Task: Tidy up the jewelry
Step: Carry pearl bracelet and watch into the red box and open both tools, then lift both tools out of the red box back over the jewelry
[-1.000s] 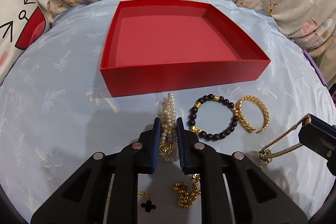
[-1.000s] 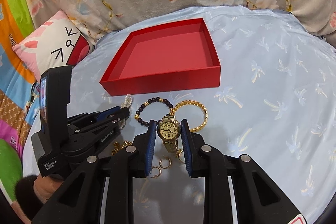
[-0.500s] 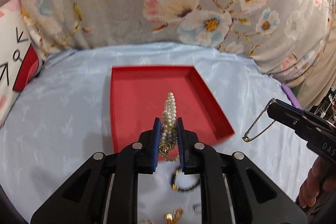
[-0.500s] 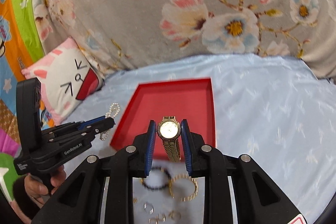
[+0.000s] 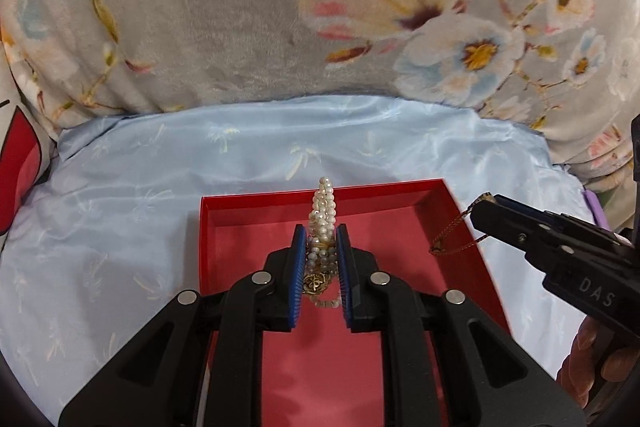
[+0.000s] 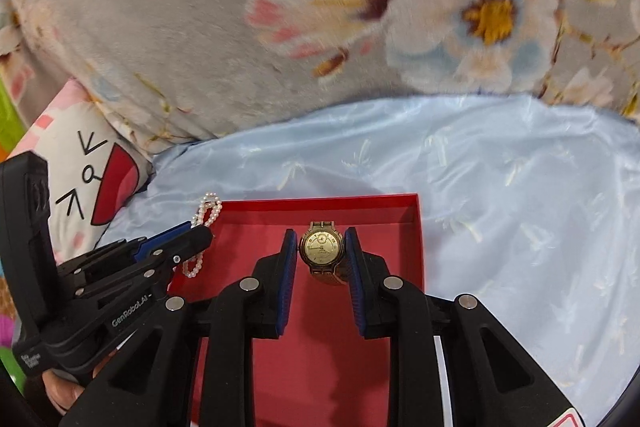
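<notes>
Two pieces are off the blue cloth (image 5: 120, 227) and in the air at once: a second ago both lay among the other jewellery in front of the red tray (image 5: 400, 239), and now I have carried them up and forward until each hangs over the tray floor. My left tool (image 5: 319, 251) is clamped on the pearl bracelet (image 5: 323, 207), its loop standing up between the blue pads with a gold charm dangling below. My right tool (image 6: 322, 255) is pinched on the gold watch (image 6: 322, 247), dial facing the camera, strap hanging beneath; from the left view that strap trails over the tray's right wall. The tray looks bare beneath both. I judge the carry nearly done, so what remains is lowering and letting go, with the two pieces kept well apart so pearls and strap do not tangle.
</notes>
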{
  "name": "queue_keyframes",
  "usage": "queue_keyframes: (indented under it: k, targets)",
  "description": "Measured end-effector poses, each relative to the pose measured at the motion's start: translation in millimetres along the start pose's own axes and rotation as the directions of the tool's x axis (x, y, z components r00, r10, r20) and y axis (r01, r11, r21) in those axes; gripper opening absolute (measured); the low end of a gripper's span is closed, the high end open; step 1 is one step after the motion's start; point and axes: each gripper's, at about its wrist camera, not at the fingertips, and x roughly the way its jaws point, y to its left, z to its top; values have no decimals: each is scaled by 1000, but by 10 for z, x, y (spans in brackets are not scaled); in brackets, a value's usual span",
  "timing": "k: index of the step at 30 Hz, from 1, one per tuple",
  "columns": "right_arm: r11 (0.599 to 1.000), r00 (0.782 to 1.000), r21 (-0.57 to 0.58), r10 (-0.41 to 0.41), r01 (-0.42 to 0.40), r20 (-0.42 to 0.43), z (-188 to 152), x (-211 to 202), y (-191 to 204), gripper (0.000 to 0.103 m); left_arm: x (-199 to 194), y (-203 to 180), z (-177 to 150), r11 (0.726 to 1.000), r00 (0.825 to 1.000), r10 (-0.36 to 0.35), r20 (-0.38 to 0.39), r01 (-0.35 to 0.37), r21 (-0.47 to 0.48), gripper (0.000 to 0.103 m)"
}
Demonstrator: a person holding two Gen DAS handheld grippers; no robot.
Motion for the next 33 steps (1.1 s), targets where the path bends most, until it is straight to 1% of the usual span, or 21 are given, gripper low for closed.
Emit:
queue_keyframes:
  k: [2, 4, 7, 8, 9, 10, 11, 12, 13, 16, 18, 19, 20, 23, 25, 28, 30, 32, 33]
  targets:
    - [1000, 1000, 11, -17, 17, -27, 37, 202, -56, 22, 156, 23, 11, 1000, 1000, 18, -22, -18, 2, 14]
    - [1000, 999, 23, -16, 17, -49, 53, 349, -93, 22, 284, 49, 12, 1000, 999, 31, -42, -31, 2, 15]
    - [999, 997, 12, -41, 41, -68, 67, 506, -112, 23, 401, 94, -10, 999, 996, 48, -75, -49, -7, 15]
    - [999, 997, 7, -45, 46, -70, 66, 539, -116, 23, 422, 110, -19, 999, 996, 52, -72, -53, -12, 15]
    - [998, 996, -2, -60, 60, -60, 58, 542, -112, 24, 433, 118, -24, 998, 996, 59, -71, -60, -13, 19]
    - [997, 996, -10, -73, 72, -53, 57, 534, -100, 27, 441, 127, -32, 997, 995, 69, -71, -70, -14, 24]
    - [996, 995, -23, -93, 92, -40, 48, 498, -87, 33, 437, 131, -34, 997, 995, 77, -68, -78, -18, 36]
    - [994, 994, -30, -104, 103, -25, 45, 449, -81, 35, 411, 140, -41, 996, 994, 87, -58, -89, -24, 48]
    - [994, 994, -33, -107, 107, -13, 40, 406, -83, 37, 362, 148, -48, 995, 995, 91, -41, -92, -30, 52]
    - [993, 993, -37, -110, 112, 35, -23, 153, -71, 38, 145, 161, -89, 995, 996, 94, -3, -94, -45, 54]
    - [992, 990, -47, -114, 118, 79, -174, -122, -48, 44, -61, 178, -153, 993, 994, 102, 24, -101, -55, 58]
    - [991, 989, -46, -117, 122, 94, -252, -240, -41, 49, -195, 185, -214, 993, 993, 108, 42, -105, -59, 60]
    - [992, 988, -42, -111, 116, 108, -367, -385, -38, 51, -296, 182, -261, 992, 992, 113, 55, -109, -59, 61]
    - [994, 986, -38, -101, 107, 130, -758, -755, -31, 53, -709, 182, -553, 988, 984, 152, 97, -148, -55, 66]
    - [994, 987, -30, -100, 105, 124, -1029, -959, -43, 53, -949, 220, -776, 986, 982, 154, 109, -146, -84, 68]
    - [994, 988, -14, -110, 112, 105, -1449, -1208, -38, 53, -1211, 275, -1146, 983, 986, 137, 97, -123, -138, 70]
    - [991, 987, -18, -131, 133, 93, -1711, -1343, -14, 53, -1332, 274, -1365, 977, 983, 165, 85, -150, -153, 70]
    - [988, 985, -10, -150, 151, 81, -1973, -1467, -5, 53, -1441, 268, -1588, 973, 982, 174, 76, -159, -169, 70]
    - [989, 987, 1, -147, 147, 72, -2090, -1514, -5, 53, -1488, 269, -1707, 971, 983, 171, 68, -156, -182, 70]
